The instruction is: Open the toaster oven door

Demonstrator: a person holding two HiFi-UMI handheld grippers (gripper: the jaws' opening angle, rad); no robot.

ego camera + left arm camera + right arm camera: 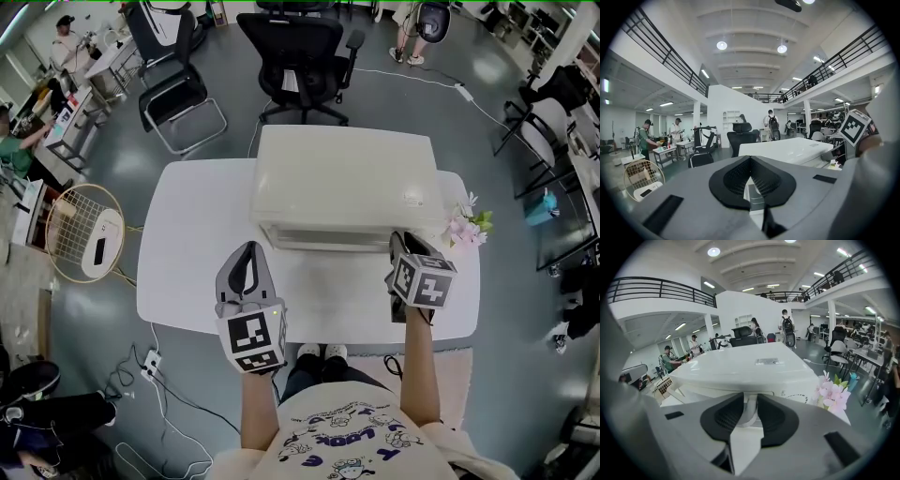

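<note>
The white toaster oven sat toward the back of the counter, its door closed. The right gripper was at the oven's front right, fingers pinching the door handle. The left gripper hovered over the counter, fingers pressed together.

This is a big open-plan lab or office hall. A railed mezzanine runs round under a high ceiling with round lights. Office chairs stand on a grey floor, people work at cluttered desks, and cables trail beside the white tabletop.
</note>
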